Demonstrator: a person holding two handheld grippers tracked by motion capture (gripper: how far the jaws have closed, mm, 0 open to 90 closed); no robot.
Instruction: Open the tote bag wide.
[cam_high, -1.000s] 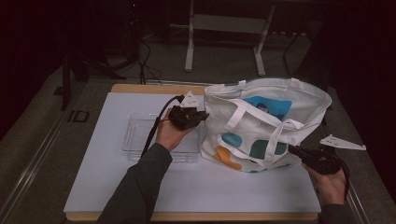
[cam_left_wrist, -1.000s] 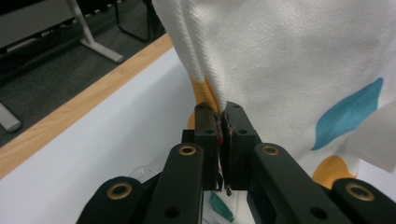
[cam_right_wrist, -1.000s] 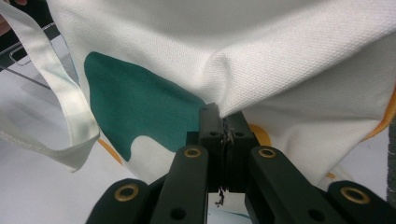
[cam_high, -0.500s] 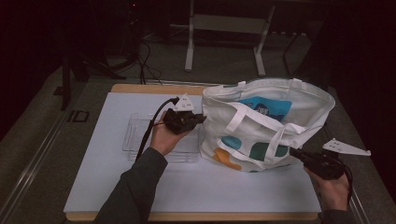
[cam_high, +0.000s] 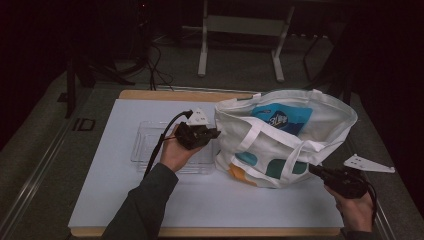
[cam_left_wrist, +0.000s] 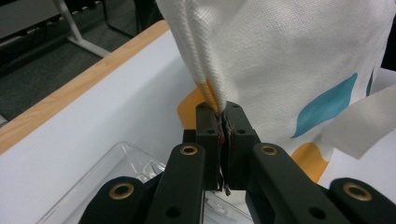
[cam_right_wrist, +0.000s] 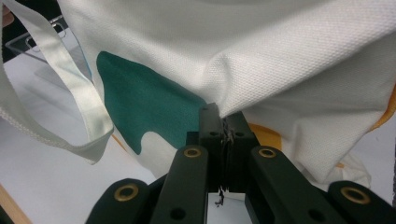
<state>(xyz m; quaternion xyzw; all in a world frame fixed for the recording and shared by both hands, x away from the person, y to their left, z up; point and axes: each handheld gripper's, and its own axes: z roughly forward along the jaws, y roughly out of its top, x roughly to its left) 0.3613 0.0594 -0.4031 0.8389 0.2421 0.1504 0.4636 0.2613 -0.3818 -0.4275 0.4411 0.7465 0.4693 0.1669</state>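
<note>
1. The tote bag (cam_high: 280, 137) sits on the white worktop (cam_high: 125, 200), just right of a clear plastic tray (cam_high: 150, 145), with its mouth open upward and a blue packet (cam_high: 280, 117) inside.
2. The left claw (cam_left_wrist: 223, 122) is pinched tight on a fold of the bag's cloth at the side facing the tray; the jaws meet with only fabric between them.
3. The right claw (cam_right_wrist: 224, 126) is likewise clamped on a fold of cloth at the bag's opposite side, away from the tray.
4. Risk: each claw grips only a thin ridge of fabric near the jaw tips. If the two pull apart or lift unevenly, I judge the cloth could slide out of one, and the bag would sag or tip to that side.
5. Risk: a tilt could spill the blue packet out of the open mouth.
6. Risk: the loose handle strap (cam_right_wrist: 88, 116) hangs free by the right claw and could snag it on a regrip.
7. Risk: the left claw works right beside the tray; dragging the bag that way could shove or catch it.
8. Count: one bag, one tray, one packet seen in the bag, two claws, two hands.
</note>
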